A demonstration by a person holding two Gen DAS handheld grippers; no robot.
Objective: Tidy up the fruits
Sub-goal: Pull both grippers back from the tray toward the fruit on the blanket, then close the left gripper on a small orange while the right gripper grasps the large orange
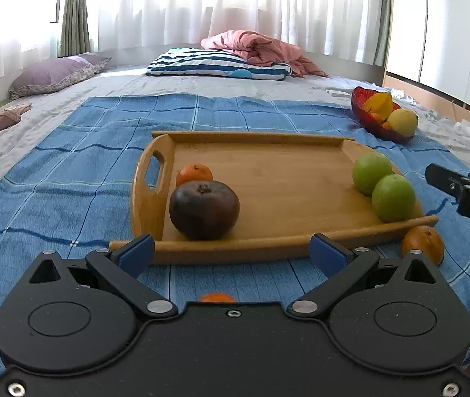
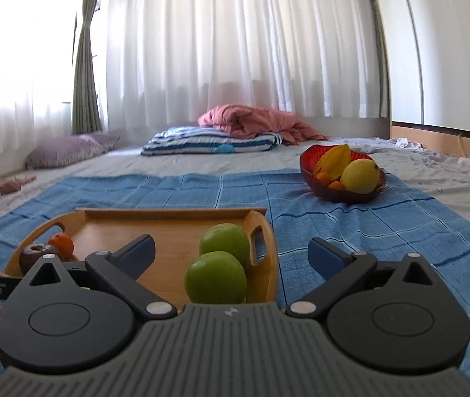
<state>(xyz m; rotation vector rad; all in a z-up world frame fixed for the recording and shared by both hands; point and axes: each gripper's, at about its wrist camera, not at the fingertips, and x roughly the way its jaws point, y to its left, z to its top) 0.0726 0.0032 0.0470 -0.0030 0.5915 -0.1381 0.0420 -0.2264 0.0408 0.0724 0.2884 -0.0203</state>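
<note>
left claw (image 1: 233, 253) gapes empty at the tray (image 1: 268, 241) near edge.

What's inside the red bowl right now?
The red bowl holds a yellow round fruit, a yellow-orange starfruit and small orange fruits. Anything beneath them is covered.

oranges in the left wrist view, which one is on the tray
The small orange behind the dark fruit; the other orange lies on the blue cloth outside the wooden tray.
</note>
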